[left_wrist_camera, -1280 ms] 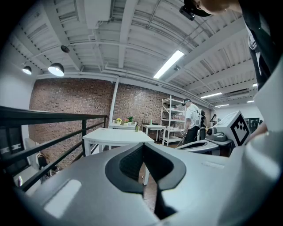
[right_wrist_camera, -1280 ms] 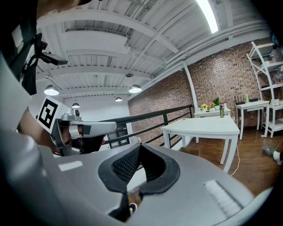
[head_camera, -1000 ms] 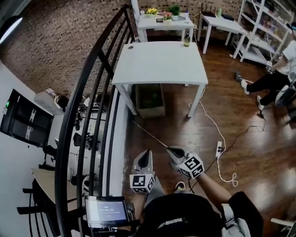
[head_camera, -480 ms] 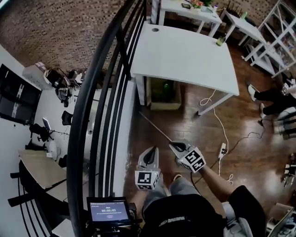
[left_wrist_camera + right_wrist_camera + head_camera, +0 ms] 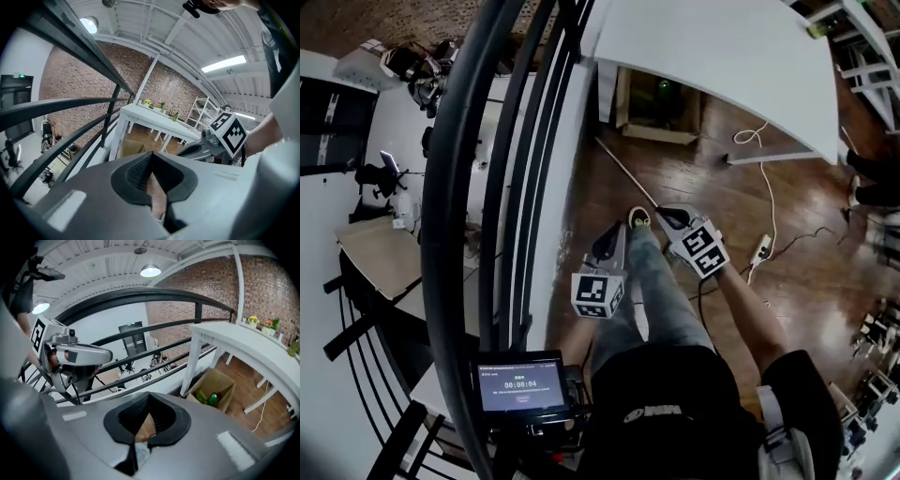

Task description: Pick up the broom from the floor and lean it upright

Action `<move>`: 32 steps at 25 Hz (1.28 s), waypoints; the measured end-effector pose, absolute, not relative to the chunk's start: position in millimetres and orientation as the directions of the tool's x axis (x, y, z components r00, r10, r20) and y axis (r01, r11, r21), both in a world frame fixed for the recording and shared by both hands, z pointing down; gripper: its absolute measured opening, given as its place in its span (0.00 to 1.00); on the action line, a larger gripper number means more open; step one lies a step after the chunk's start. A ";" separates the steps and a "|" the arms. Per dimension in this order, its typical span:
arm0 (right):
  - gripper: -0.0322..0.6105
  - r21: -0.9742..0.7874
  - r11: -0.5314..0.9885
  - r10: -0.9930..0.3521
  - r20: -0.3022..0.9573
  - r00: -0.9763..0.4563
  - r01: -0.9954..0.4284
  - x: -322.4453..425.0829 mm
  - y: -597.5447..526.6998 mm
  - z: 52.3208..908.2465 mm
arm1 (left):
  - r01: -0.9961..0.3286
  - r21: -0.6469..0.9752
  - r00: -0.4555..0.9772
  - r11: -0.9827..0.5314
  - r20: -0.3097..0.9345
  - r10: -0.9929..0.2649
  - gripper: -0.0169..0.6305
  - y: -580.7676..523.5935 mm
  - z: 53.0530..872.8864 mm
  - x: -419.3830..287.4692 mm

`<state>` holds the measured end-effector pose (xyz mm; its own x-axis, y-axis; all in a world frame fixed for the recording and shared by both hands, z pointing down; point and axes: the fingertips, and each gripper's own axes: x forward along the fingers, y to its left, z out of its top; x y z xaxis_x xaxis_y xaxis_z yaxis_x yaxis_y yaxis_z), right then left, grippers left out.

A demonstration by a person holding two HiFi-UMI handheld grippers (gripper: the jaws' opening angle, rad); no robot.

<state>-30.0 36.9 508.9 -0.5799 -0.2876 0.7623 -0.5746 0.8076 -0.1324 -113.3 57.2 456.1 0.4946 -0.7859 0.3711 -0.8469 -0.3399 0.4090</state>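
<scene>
The broom's thin handle (image 5: 623,172) lies slantwise on the wooden floor in the head view, running from the cardboard box toward my right gripper; its brush end is hidden. My right gripper (image 5: 664,214) hangs over the handle's near end, jaws shut with nothing between them (image 5: 149,397). My left gripper (image 5: 612,232) is a little to the left and nearer, beside the person's jeans leg and shoe (image 5: 638,217). Its jaws meet at the tip (image 5: 151,157) and hold nothing. Each gripper view shows the other gripper's marker cube (image 5: 228,132) (image 5: 40,333).
A black curved railing (image 5: 459,169) runs along the left. A white table (image 5: 722,56) stands ahead with a cardboard box (image 5: 661,98) holding green items under it. A white cable and power strip (image 5: 761,248) lie at right, where another person's legs (image 5: 872,183) show.
The head view has tipped steeply down. Both grippers have dropped toward the floor and the handle's near end, and the person's leg has stepped forward between them. Both jaws stayed shut.
</scene>
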 end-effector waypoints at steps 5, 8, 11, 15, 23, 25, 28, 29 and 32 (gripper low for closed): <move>0.35 -0.297 0.763 -0.153 0.781 -0.605 -0.575 -28.5 -18.0 594.5 | -0.880 0.382 0.445 -0.284 0.451 -0.773 0.06 6.8 508.1 -113.5; 0.35 -0.278 0.757 -0.148 0.808 -0.570 -0.592 -31.7 -57.5 658.6 | -0.894 0.367 0.422 -0.258 0.496 -0.759 0.06 -16.8 548.8 -120.0; 0.36 -0.286 0.752 -0.098 0.842 -0.530 -0.593 -33.7 -66.2 728.8 | -0.897 0.370 0.424 -0.242 0.565 -0.708 0.06 -23.3 603.1 -120.3; 0.40 -0.239 0.768 -0.057 0.898 -0.436 -0.594 -26.0 -81.8 859.5 | -0.888 0.402 0.440 -0.224 0.598 -0.670 0.06 -40.4 698.2 -121.5; 0.41 -0.200 0.764 -0.038 0.935 -0.353 -0.613 -30.3 -96.5 1063.8 | -0.894 0.417 0.419 -0.167 0.641 -0.643 0.06 -23.5 868.5 -144.9; 0.41 -0.193 0.766 -0.029 0.943 -0.332 -0.613 -30.1 -93.3 1097.4 | -0.894 0.422 0.414 -0.151 0.648 -0.640 0.06 -17.7 887.8 -145.2; 0.41 -0.175 0.749 -0.024 0.957 -0.290 -0.639 -21.6 -93.5 1135.0 | -0.893 0.419 0.417 -0.162 0.640 -0.645 0.06 -16.7 899.8 -142.3; 0.41 -0.170 0.742 -0.024 0.960 -0.279 -0.649 -18.5 -93.3 1144.0 | -0.893 0.417 0.419 -0.168 0.638 -0.645 0.06 -15.9 901.2 -141.7; 0.41 -0.150 0.742 -0.006 0.973 -0.230 -0.653 -11.7 -87.1 1170.0 | -0.891 0.422 0.423 -0.167 0.637 -0.645 0.06 -16.8 906.7 -143.0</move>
<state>-11.7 -87.1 1170.0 -0.2297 -0.0059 0.9732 -0.6529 0.7425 -0.1496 -143.0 -16.8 906.7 0.4229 -0.6446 0.6370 -0.8910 -0.1674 0.4221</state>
